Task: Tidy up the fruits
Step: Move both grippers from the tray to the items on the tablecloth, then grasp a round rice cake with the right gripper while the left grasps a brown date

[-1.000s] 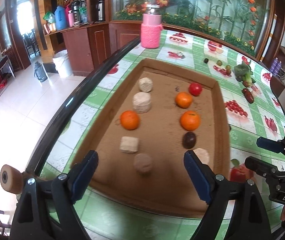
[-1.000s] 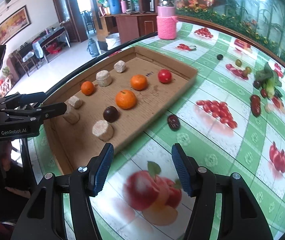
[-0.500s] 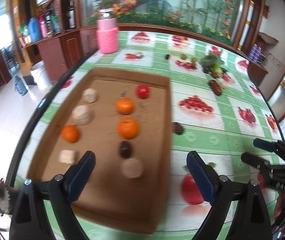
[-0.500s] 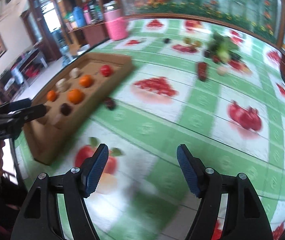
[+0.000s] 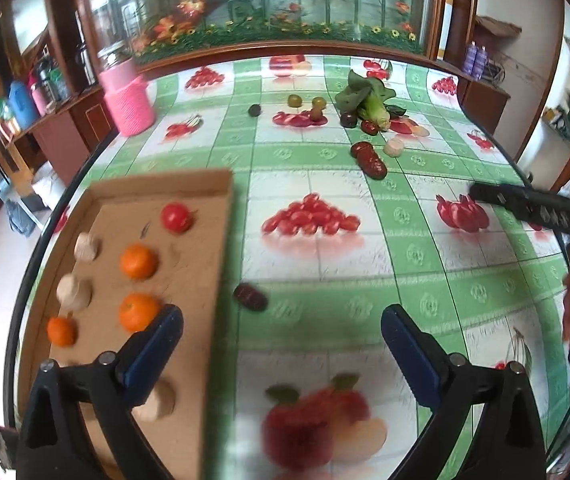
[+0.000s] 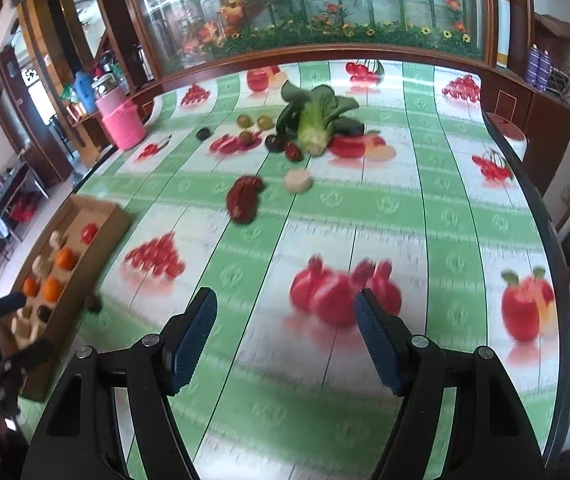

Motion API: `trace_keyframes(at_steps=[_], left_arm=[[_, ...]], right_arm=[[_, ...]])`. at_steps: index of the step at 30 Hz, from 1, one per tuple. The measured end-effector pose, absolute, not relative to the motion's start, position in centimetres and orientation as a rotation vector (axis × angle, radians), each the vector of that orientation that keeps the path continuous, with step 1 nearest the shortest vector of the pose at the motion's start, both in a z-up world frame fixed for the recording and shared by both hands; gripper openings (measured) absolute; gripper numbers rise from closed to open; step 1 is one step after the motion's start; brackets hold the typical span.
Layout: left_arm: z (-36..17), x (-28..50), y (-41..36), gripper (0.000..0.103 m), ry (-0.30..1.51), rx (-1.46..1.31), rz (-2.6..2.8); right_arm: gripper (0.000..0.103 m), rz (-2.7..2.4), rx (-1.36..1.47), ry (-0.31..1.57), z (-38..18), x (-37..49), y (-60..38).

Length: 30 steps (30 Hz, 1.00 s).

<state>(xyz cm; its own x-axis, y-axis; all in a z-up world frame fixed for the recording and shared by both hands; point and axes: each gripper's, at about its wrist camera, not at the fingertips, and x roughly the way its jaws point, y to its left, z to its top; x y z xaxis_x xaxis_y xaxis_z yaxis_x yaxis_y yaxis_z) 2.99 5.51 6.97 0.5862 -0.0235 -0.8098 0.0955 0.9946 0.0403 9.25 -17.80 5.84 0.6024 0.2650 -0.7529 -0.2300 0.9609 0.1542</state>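
Surface: table [image 5: 325, 168] under a green fruit-print cloth.
Fruit: oranges [image 5: 138, 261] sit sorted in the cardboard tray [image 5: 221, 240], left of frame; a dark date [image 5: 249, 297] lies just outside it.
Tongs: left gripper [image 5: 283, 344] has just been opening, empty; right gripper [image 6: 285, 332] spread, empty (both seemingly heading for loose fruit).
Right view only: bok choy [image 6: 317, 120] close up, upper centre.
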Motion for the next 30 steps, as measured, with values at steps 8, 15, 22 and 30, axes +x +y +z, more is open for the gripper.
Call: trace_keyframes(at_steps=[8,15,22,30], left_arm=[[6.7,6.0,3.7,0.101,0.940,0.092,-0.031],[6.3,8.7,3.1,0.101,0.956,0.081,-0.007],[5.5,12.8,0.6,0.101,0.967,0.015,-0.029],[4.1,17.4,-3.7,0.083,0.990,-0.023,-0.121]], right_arm=[[0.069,0.327,-0.002,0.914,3.2,18.9,-16.8],[0.048,0.402,-0.138,0.941,0.9,23.0,-14.2],[0.027,0.426,-0.173,0.905,1.1,23.5,-14.4],[0.027,0.376,-0.024,0.904,1.8,22.3,-18.9]])
